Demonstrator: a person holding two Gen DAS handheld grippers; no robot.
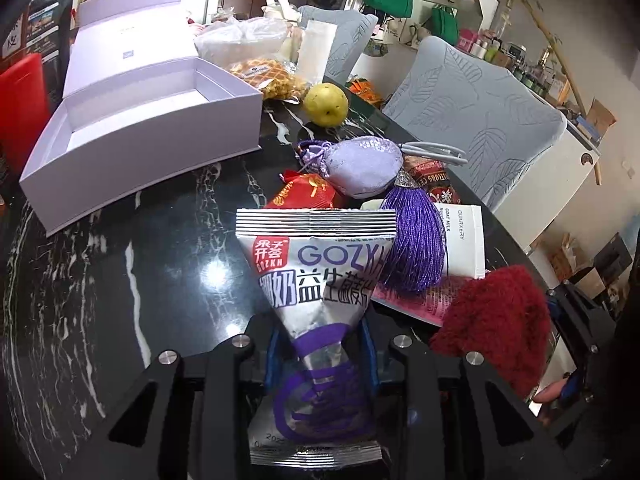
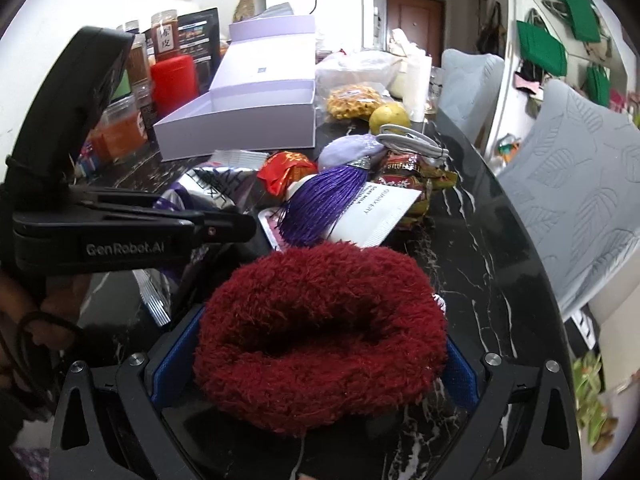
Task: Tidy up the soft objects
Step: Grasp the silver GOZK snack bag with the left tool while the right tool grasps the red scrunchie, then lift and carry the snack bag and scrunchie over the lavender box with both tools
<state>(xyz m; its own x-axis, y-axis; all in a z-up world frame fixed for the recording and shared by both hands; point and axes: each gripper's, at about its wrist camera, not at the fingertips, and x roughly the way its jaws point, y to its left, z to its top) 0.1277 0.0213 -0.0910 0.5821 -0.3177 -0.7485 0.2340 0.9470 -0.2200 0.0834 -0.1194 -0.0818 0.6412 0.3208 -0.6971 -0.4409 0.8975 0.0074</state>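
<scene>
Snack pouch (image 1: 316,292) pinched at its waist in left claw (image 1: 320,354), held over dark marble surface (image 1: 120,280). Red fuzzy item (image 2: 320,332) squeezed between blue pads of right claw (image 2: 320,360), beside the pile w/ purple tassel (image 2: 324,200) & lilac sachet (image 1: 360,168). Likely next: carry both to open lilac box (image 1: 160,120) at back-left; lift clear of tassel cords, lower gently, release only once inside. Around: pear (image 1: 325,104), grey leaf-pattern chairs (image 1: 480,120), green bags on wall, cluttered shelves.
</scene>
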